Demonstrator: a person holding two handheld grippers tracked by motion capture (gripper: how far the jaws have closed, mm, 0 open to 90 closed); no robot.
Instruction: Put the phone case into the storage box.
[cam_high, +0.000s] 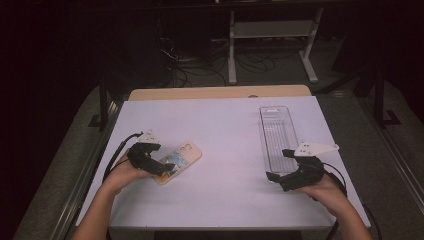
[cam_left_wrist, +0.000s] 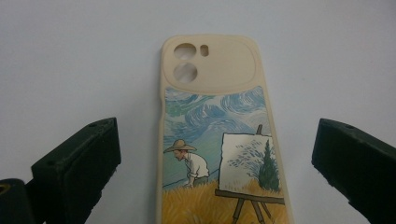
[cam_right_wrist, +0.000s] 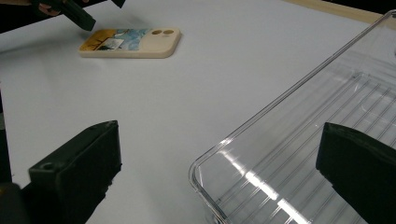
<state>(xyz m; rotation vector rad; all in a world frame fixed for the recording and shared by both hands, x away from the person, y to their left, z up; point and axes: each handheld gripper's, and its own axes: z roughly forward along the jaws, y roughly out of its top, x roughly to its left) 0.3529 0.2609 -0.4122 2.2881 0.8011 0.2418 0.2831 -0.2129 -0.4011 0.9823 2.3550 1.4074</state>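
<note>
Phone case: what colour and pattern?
Cream phone case with a painted scene: straw-hatted painter, easel, swirly blue sky, yellow field. Clearest in the left gripper view.

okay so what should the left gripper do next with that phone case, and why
Probably close the left gripper on the phone case. Its jaws stand open, one on each side of the case, which lies flat on the table between them, untouched. The clear tray sits apart on the right.

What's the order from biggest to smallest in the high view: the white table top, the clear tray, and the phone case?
1. White table top, by far the largest.
2. Clear tray, long and narrow.
3. Phone case, smallest; the left claw covers its near end, but the ranking is unaffected.
</note>
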